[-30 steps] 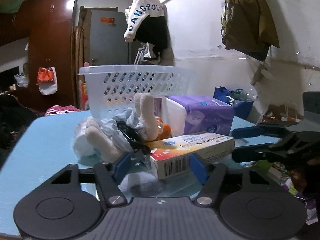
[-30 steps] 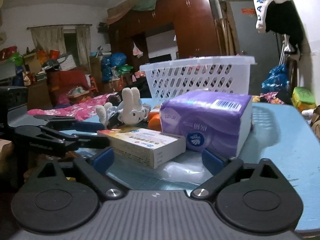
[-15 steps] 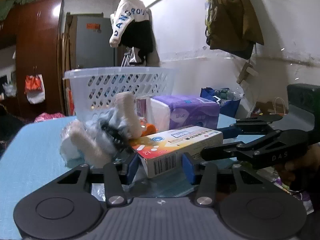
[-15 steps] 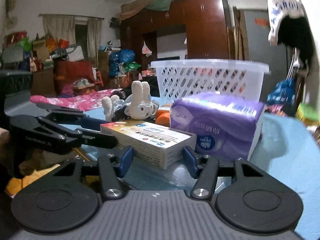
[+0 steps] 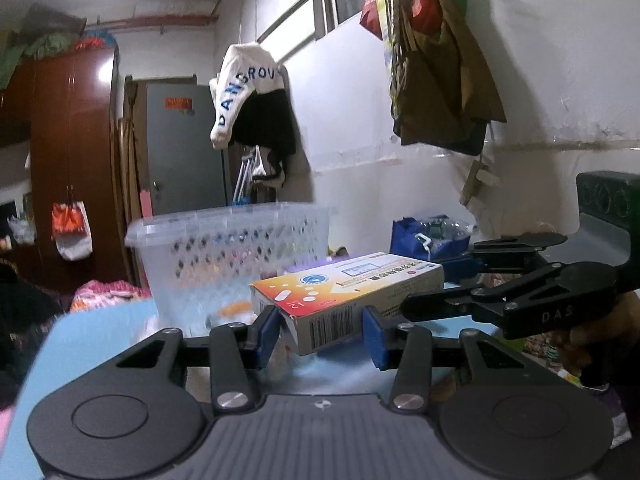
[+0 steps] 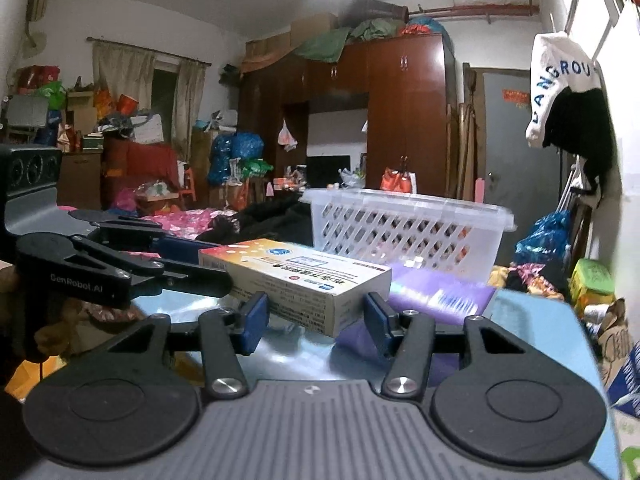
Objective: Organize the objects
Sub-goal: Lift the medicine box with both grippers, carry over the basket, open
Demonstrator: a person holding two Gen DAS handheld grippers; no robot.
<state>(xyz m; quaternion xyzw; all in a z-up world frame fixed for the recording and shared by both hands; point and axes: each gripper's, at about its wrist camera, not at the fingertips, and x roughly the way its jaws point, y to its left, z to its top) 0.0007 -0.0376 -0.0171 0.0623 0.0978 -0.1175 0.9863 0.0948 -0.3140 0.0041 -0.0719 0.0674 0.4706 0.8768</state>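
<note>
A white-and-orange medicine box (image 5: 344, 300) is held between both grippers, lifted off the blue table. My left gripper (image 5: 320, 332) is shut on its barcode end. My right gripper (image 6: 312, 316) is shut on the opposite end of the box (image 6: 296, 280). The white perforated basket (image 5: 236, 256) stands behind the box; it also shows in the right wrist view (image 6: 404, 232). The purple tissue pack (image 6: 436, 296) lies on the table below and to the right of the box.
The blue table (image 5: 92, 336) runs under both grippers. Each gripper shows in the other's view, the right one (image 5: 516, 300) and the left one (image 6: 104, 268). A wall with hanging clothes (image 5: 252, 96) is behind the basket.
Both grippers closed on the medicine box and lifted it up from the table. The plush rabbit has dropped out of sight below the view.
</note>
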